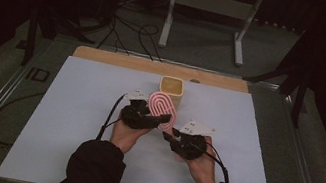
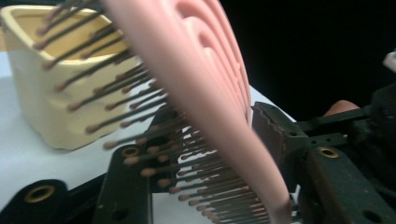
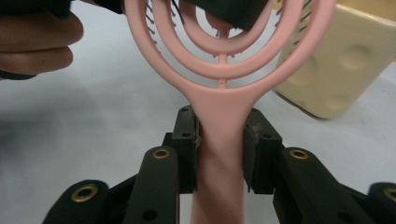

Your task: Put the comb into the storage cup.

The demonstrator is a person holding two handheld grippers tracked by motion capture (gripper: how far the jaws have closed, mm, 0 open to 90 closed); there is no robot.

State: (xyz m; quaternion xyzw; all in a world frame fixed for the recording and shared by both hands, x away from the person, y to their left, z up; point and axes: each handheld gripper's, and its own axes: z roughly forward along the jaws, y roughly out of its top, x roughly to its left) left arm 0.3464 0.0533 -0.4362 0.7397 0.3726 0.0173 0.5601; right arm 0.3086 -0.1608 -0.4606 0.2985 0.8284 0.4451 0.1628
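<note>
Now the right gripper (image 3: 219,154) squeezes the handle of the pink plastic hairbrush (image 3: 219,107), whose looped head sticks out ahead, where the left gripper (image 2: 205,154) clamps it.

Brushes: one, pink (image 1: 163,110), with looped rings in its head and dark bristles.
Cups: one, cream-yellow (image 1: 171,88).
Grippers: two, a left gripper (image 1: 156,119) and a right gripper (image 1: 167,135).
Hands: two, a left hand (image 1: 127,133) and a right hand (image 1: 201,163).
Sleeves: two, dark (image 1: 94,166).
Grey plates on grippers: two (image 1: 198,126).
Mats: one, white (image 1: 69,120), on the table.
Wooden boards: one (image 1: 121,59), along the mat's far edge.
Metal stands: one, white (image 1: 206,8), on the floor beyond the table.
</note>
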